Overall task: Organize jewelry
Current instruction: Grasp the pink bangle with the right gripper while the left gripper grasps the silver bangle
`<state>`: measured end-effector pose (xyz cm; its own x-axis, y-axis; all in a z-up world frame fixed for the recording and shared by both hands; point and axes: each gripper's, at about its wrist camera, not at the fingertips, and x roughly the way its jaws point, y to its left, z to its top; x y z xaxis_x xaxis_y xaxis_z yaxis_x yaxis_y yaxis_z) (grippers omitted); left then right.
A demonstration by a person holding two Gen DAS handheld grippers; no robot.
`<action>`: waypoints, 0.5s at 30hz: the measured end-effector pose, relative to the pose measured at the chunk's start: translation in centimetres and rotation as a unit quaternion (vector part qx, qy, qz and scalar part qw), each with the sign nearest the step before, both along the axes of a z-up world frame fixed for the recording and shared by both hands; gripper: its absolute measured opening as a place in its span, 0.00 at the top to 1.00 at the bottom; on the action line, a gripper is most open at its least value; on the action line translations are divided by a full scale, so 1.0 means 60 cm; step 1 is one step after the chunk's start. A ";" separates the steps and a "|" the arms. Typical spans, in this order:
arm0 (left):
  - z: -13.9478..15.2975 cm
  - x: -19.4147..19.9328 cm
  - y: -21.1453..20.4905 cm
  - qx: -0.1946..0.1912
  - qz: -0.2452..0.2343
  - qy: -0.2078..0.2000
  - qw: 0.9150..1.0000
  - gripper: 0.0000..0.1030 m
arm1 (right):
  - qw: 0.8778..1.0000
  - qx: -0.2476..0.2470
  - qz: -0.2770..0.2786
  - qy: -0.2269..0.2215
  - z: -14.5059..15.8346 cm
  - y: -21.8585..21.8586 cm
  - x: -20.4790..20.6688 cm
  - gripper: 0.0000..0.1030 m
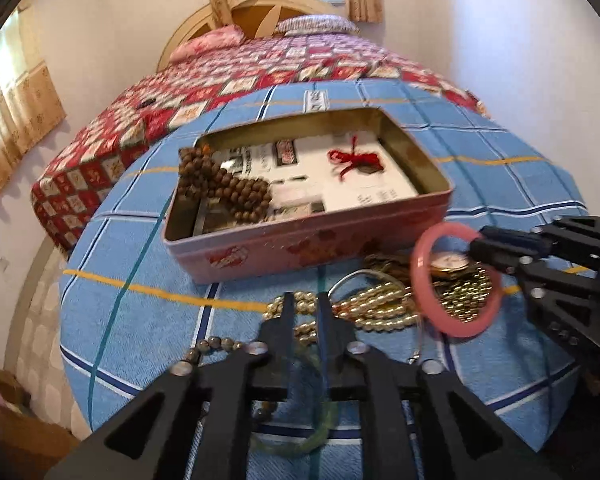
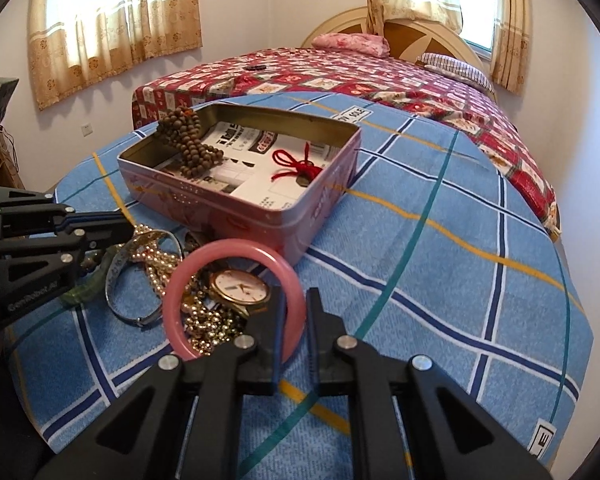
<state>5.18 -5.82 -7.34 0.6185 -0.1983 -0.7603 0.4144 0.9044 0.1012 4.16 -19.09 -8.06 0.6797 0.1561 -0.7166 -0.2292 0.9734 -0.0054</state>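
This is a bedroom in a home. A bed [image 2: 380,76] fills the far part of the room, spread with a red patchwork quilt [image 1: 228,80] and, nearer, a blue checked sheet [image 2: 440,240]. A pink floral pillow [image 2: 350,43] and a striped pillow [image 2: 456,65] lie against a curved cream headboard [image 2: 416,28]. Beige patterned curtains [image 2: 112,20] hang over 2 bright windows, and the walls are plain white.

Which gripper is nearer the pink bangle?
Right. The right gripper has its fingers either side of the pink bangle rim. The left gripper sits apart, over the pearl beads.
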 end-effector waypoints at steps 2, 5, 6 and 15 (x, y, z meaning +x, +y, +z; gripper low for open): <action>0.004 -0.005 0.000 -0.001 0.003 -0.011 1.000 0.44 | 1.000 0.001 0.000 0.001 0.000 -0.001 0.001 0.88; 0.001 -0.005 0.000 -0.005 -0.003 -0.010 1.000 0.44 | 1.000 0.001 0.000 0.000 0.000 -0.001 0.001 0.88; -0.002 -0.004 0.000 0.001 0.002 -0.011 1.000 0.44 | 1.000 0.002 -0.001 0.000 0.000 -0.001 0.001 0.88; -0.023 0.010 -0.002 0.012 -0.001 0.006 1.000 0.74 | 1.000 0.001 -0.001 0.002 -0.001 -0.001 0.002 0.88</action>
